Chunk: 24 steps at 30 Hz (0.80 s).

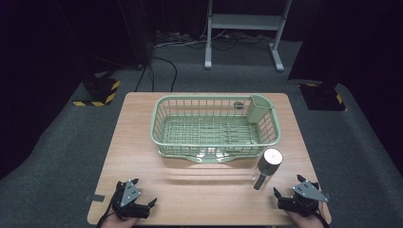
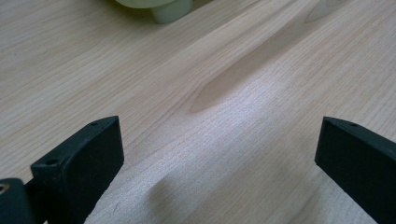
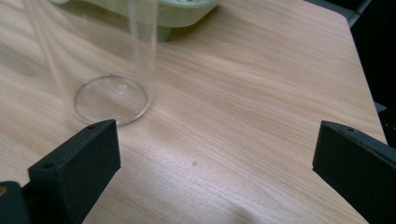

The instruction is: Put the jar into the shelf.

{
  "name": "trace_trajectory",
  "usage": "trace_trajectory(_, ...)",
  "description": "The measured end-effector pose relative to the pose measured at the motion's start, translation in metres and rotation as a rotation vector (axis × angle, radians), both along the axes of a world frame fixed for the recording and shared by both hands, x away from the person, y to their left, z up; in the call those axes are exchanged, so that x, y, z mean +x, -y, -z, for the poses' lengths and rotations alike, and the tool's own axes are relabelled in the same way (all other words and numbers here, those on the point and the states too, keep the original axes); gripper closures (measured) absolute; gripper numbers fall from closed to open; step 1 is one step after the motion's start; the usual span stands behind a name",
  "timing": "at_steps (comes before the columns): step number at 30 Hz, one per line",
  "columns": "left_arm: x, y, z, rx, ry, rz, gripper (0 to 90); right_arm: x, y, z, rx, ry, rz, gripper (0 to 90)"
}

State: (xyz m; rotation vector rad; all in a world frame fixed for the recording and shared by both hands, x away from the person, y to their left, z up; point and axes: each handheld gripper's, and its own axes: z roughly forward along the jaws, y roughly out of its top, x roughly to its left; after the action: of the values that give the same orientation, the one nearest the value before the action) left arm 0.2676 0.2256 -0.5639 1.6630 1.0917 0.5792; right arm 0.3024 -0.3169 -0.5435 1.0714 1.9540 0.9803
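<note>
- Your left gripper (image 1: 142,197) rests at the near left corner of the wooden table (image 1: 142,166), held from below by your hand, with its grey three-cornered plate on top.
- In the left gripper view its two black jaws stand wide apart over bare wood grain, with nothing between them; a pale green foot of the basket (image 2: 170,10) shows at the top edge.
- Your right gripper (image 1: 285,192) sits at the near right corner, also low over the tabletop, well apart from the left one.
- In the right gripper view its jaws are likewise spread, empty, with plain wood between them.
- A clear glass tumbler (image 1: 268,167) stands upright on the table just ahead of the right gripper and slightly to its left (its walls are so transparent that the high view mostly shows the bright circle of its rim).
- The right gripper view shows the tumbler's round base (image 3: 112,99) on the wood, just beyond the jaw at the left of that view, not touching it.
- A light green dish-drying basket (image 1: 216,142) sits in the middle of the table, beyond the tumbler and near it.
- A matching green cutlery cup (image 1: 260,108) hangs inside the basket's far right corner.
</note>
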Motion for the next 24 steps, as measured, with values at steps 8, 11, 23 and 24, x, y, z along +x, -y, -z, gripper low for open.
trace_trajectory(8, 0.0012, -0.0008, -0.0003, -0.012, -0.018, 0.008, 1.6, -0.0015, 0.0019, -0.0004, 0.019, 0.013, 0.015, 0.3)
trace_trajectory(11, 0.0008, -0.0002, -0.0001, -0.009, -0.016, 0.015, 1.6, -0.0018, 0.0019, -0.0004, 0.019, 0.015, 0.013, 0.3)
trace_trajectory(23, 0.0007, 0.0007, 0.0004, 0.004, -0.019, 0.022, 1.6, -0.0025, 0.0048, -0.0011, 0.054, 0.011, 0.002, 0.3)
trace_trajectory(24, 0.0008, 0.0009, 0.0005, 0.003, -0.02, 0.022, 1.6, -0.0025, 0.005, -0.0012, 0.057, 0.011, 0.001, 0.3)
